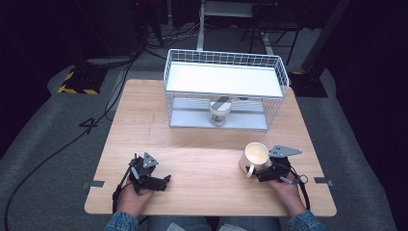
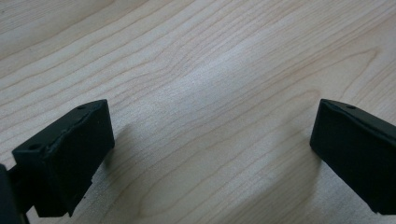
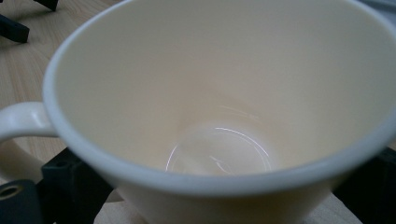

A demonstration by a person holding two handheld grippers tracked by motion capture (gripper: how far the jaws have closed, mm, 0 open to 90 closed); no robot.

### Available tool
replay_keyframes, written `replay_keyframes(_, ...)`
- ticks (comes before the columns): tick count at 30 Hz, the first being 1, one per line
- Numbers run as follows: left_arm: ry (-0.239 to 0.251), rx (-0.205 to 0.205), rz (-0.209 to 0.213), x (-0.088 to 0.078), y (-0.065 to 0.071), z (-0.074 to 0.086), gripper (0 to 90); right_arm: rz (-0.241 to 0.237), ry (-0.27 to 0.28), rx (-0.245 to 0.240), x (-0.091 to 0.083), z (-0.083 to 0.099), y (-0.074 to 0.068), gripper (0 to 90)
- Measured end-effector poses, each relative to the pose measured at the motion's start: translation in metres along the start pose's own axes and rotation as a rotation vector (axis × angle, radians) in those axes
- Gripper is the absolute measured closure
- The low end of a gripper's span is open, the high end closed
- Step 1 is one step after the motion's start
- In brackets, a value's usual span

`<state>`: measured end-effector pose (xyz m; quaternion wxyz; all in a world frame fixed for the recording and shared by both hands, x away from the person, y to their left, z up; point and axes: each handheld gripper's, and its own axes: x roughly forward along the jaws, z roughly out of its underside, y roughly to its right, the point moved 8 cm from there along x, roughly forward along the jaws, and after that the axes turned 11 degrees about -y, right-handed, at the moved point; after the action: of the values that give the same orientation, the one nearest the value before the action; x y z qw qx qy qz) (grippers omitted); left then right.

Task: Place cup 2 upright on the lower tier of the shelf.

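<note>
Fingers of the left gripper (image 1: 155, 179), down at seven o'clock on the counter (image 1: 192, 159), stand wide apart with nothing between them but bare wood grain; the hand holding it rests near the front edge. Moving across, at twelve o'clock, a white wire rack (image 1: 224, 89) stands at the far side, and a small lidded jar (image 1: 220, 111) sits on its lower shelf under the white upper tray. Further right, at about five o'clock, the cream mug (image 1: 256, 157) sits upright with its handle turned towards six o'clock. The right gripper (image 1: 266, 174) has its black fingers on either side of the mug's lower body, and from its own camera they seem to press the wall, so I'd call it held. The mug looks like glazed ceramic: stiff, fairly heavy, slippery and breakable if dropped. Across the body, low down, seems the surest hold, rather than the thin handle.
</note>
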<state>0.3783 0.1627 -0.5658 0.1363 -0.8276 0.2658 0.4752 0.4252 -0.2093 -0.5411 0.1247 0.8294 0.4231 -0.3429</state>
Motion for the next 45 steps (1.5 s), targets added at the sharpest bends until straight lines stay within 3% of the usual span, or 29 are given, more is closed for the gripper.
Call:
replay_keyframes(14, -0.001, -0.003, -0.004, 0.0, -0.001, -0.001, 0.3, 0.051, 0.012, -0.049, -0.002, -0.002, -0.002, 7.8)
replay_keyframes(28, 0.0, -0.006, -0.008, 0.001, -0.001, -0.001, 0.3, 0.061, -0.011, -0.036, -0.014, -0.007, -0.004, 8.0)
replay_keyframes(45, -0.004, -0.015, -0.011, 0.001, -0.001, -0.002, 0.3, 0.045, 0.021, -0.059, -0.044, -0.049, -0.015, 8.0)
